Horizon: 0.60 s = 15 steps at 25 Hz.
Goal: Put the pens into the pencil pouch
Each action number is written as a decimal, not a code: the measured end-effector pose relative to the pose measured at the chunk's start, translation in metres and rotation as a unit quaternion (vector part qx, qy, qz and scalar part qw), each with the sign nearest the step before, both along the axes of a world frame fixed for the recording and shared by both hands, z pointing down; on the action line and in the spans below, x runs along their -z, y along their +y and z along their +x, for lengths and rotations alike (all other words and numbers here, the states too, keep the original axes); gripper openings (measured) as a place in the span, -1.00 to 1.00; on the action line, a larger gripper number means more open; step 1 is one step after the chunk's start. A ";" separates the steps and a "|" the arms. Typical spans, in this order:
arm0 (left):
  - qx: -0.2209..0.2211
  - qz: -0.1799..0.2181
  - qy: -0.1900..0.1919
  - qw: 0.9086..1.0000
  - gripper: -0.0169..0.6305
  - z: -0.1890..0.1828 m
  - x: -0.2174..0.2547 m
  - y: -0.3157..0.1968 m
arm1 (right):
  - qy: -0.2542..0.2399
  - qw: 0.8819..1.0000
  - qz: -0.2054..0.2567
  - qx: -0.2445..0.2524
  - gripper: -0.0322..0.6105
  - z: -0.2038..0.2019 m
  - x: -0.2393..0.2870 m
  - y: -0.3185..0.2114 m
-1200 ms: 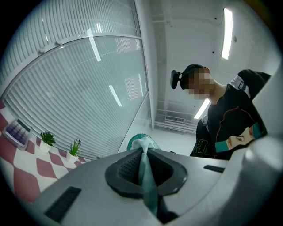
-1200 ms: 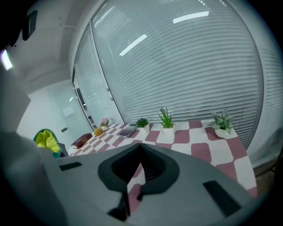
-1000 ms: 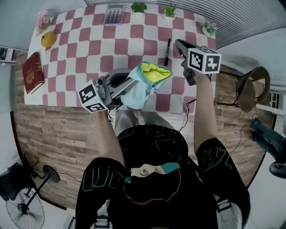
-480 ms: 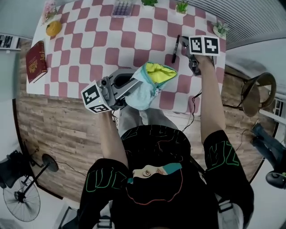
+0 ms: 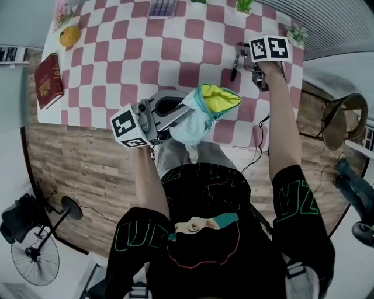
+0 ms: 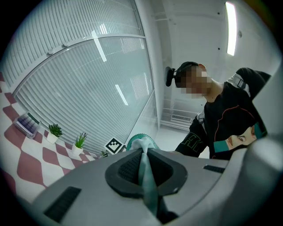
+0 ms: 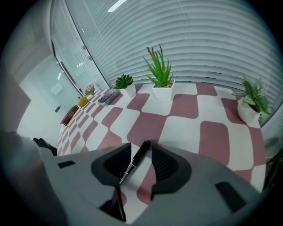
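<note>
My left gripper (image 5: 178,112) is shut on the edge of the teal pencil pouch (image 5: 201,114) and holds it above the table's near edge. The pouch's yellow-lined mouth (image 5: 221,98) gapes toward the right. In the left gripper view a strip of the teal pouch fabric (image 6: 145,174) is pinched between the jaws. A black pen (image 5: 234,65) lies on the checked table (image 5: 175,47) at the far right. My right gripper (image 5: 242,54) is down over it, jaws opening. In the right gripper view the pen (image 7: 138,160) lies between the pads, untouched by them.
A red book (image 5: 45,80) and a yellow object (image 5: 69,37) lie at the table's left end. A purple case (image 5: 162,7) and small potted plants (image 7: 161,75) stand along the far edge. A round stool (image 5: 342,120) stands off the table's right side.
My right gripper has come down onto the pen and its jaws have spread apart. The left gripper still holds the pouch in the same place.
</note>
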<state>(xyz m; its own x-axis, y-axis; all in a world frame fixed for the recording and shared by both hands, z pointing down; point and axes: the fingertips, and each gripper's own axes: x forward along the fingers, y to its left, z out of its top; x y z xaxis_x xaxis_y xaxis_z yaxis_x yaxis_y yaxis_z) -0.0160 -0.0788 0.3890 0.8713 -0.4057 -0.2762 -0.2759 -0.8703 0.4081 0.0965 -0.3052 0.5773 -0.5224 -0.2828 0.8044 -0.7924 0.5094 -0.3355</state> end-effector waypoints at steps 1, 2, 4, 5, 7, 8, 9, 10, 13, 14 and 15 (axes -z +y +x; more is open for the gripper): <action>-0.003 -0.001 -0.002 1.000 -0.93 0.000 -0.001 -0.001 | 0.006 1.000 -0.005 -0.004 -0.47 0.000 -0.003 -0.001; -0.005 -0.003 -0.004 1.000 -0.93 -0.001 -0.001 -0.002 | 0.011 1.000 -0.011 -0.009 -0.47 0.000 -0.005 -0.002; -0.006 -0.006 -0.008 1.000 -0.93 -0.002 -0.002 -0.003 | 0.025 0.999 -0.020 -0.018 -0.53 0.000 -0.009 -0.004; -0.006 -0.007 -0.009 1.000 -0.93 -0.004 -0.003 -0.003 | 0.034 0.999 -0.022 -0.020 -0.57 0.001 -0.011 -0.005; -0.003 -0.009 -0.009 1.000 -0.93 -0.007 -0.003 -0.004 | 0.049 0.998 -0.023 -0.019 -0.60 0.002 -0.011 -0.006; -0.001 -0.009 -0.010 1.000 -0.93 -0.008 -0.003 -0.005 | 0.052 0.998 -0.022 -0.018 -0.64 0.001 -0.011 -0.007; 0.000 -0.009 -0.009 1.000 -0.93 -0.008 -0.003 -0.005 | 0.054 0.998 -0.020 -0.017 -0.70 0.001 -0.011 -0.007; 0.000 -0.009 -0.008 1.000 -0.93 -0.008 -0.003 -0.006 | 0.055 0.998 -0.017 -0.019 -0.73 0.001 -0.011 -0.007; -0.009 -0.006 -0.007 1.000 -0.93 -0.008 -0.002 -0.004 | 0.048 0.998 -0.011 -0.034 -0.74 0.002 -0.010 -0.008; -0.012 -0.007 -0.008 1.000 -0.93 -0.009 -0.003 -0.003 | 0.039 0.998 -0.012 -0.041 -0.74 0.001 -0.009 -0.008; -0.014 -0.008 -0.009 1.000 -0.93 -0.010 -0.004 -0.001 | 0.028 0.998 -0.013 -0.049 -0.74 0.001 -0.009 -0.007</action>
